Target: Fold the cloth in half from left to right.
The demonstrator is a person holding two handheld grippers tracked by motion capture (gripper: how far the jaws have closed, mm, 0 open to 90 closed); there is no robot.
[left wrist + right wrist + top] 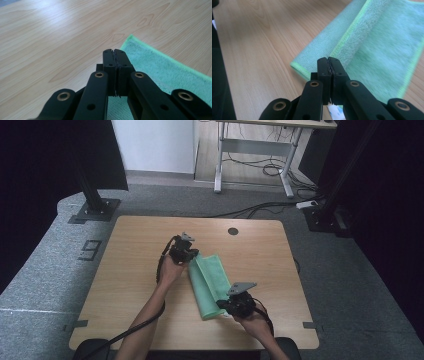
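Note:
A green cloth [212, 275] lies on the wooden table [130, 285], its left part folded over as a long flap. My left gripper [191, 254] is at the cloth's far left corner with its jaws shut. In the left gripper view the left gripper [115, 51] presses its jaws together over the cloth's [160, 67] edge. My right gripper [222, 306] is at the cloth's near end. In the right gripper view the right gripper [328, 58] is shut where the flap's lime hem ends on the cloth [382, 45]. The pinched spots are hidden by the jaws.
A round cable hole [233, 231] sits near the table's far edge. Bare wood lies left and right of the cloth. Black frame posts [92, 195] stand on the floor beyond the table, with a desk [260, 150] and cables further back.

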